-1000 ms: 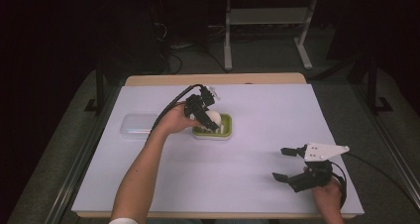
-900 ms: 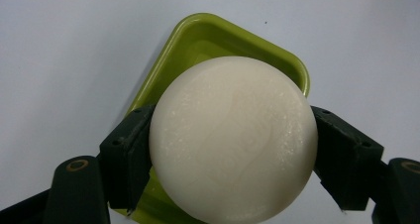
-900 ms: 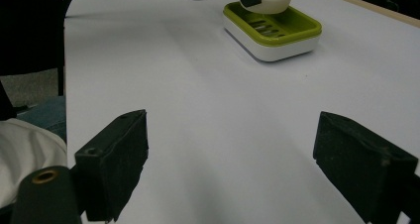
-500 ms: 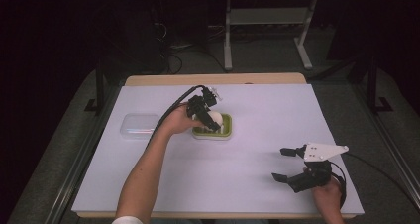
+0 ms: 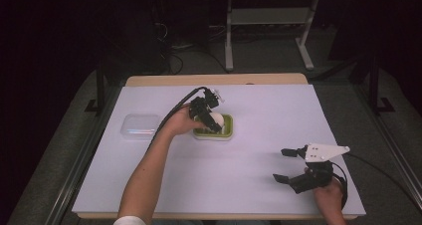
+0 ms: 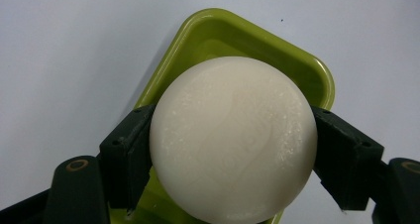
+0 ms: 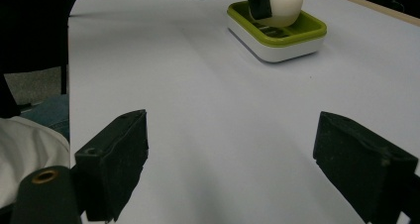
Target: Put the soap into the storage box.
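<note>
A round white soap bar (image 6: 233,140) sits clamped between both jaws of my left gripper (image 5: 211,119), just over a green soap dish (image 5: 226,132) with a white base in the middle of the table. In the left gripper view the green tray (image 6: 218,33) lies right beneath the soap. The right gripper view has the dish (image 7: 277,38) far off, with the soap bar (image 7: 285,3) above its slats. My right gripper (image 5: 287,165) stands open near the front right of the table, nothing between its jaws.
A clear plastic lid (image 5: 140,126) lies left of the dish on the white table cover (image 5: 249,170). The left forearm (image 5: 149,170) reaches diagonally from the front edge. A metal frame (image 5: 268,26) stands on the floor behind the table.
The left gripper with the soap has stayed at the dish, shifting only slightly. The right gripper has not moved.
</note>
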`<state>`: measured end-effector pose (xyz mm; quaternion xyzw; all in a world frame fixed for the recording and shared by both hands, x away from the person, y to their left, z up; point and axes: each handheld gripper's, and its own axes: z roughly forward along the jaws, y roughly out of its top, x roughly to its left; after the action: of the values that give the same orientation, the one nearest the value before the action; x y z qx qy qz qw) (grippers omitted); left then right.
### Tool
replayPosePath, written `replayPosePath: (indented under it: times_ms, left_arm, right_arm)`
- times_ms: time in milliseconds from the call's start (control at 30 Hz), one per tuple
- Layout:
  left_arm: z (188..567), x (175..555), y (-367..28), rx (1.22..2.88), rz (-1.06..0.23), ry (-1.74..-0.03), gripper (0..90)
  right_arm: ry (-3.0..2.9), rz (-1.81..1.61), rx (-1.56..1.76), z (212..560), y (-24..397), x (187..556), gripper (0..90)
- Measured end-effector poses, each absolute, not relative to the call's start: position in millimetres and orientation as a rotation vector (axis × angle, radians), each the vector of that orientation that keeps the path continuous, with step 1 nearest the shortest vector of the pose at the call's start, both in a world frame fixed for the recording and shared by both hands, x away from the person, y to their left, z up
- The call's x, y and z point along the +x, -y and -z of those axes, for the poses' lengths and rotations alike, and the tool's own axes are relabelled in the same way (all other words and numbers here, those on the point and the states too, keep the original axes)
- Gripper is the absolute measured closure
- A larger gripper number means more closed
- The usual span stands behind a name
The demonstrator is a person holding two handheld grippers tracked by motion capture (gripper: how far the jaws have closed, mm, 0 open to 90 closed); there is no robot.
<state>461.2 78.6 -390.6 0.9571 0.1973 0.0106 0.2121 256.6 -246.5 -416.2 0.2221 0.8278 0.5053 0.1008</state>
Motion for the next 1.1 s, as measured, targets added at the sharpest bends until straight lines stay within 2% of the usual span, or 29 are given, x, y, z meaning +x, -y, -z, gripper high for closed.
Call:
replayPosePath:
  times_ms: [933, 1100]
  left_arm:
    - [397.4, 462.3, -77.7, 2.670, -0.019, -0.561, 24.8]
    - [396.0, 461.4, -76.9, 2.669, -0.051, -0.546, 24.8]
  right_arm:
    - [-2.453, -1.492, 0.649, 416.8, 245.1, 256.9, 13.0]
    - [-2.457, -1.486, 0.651, 417.0, 244.6, 256.8, 13.0]
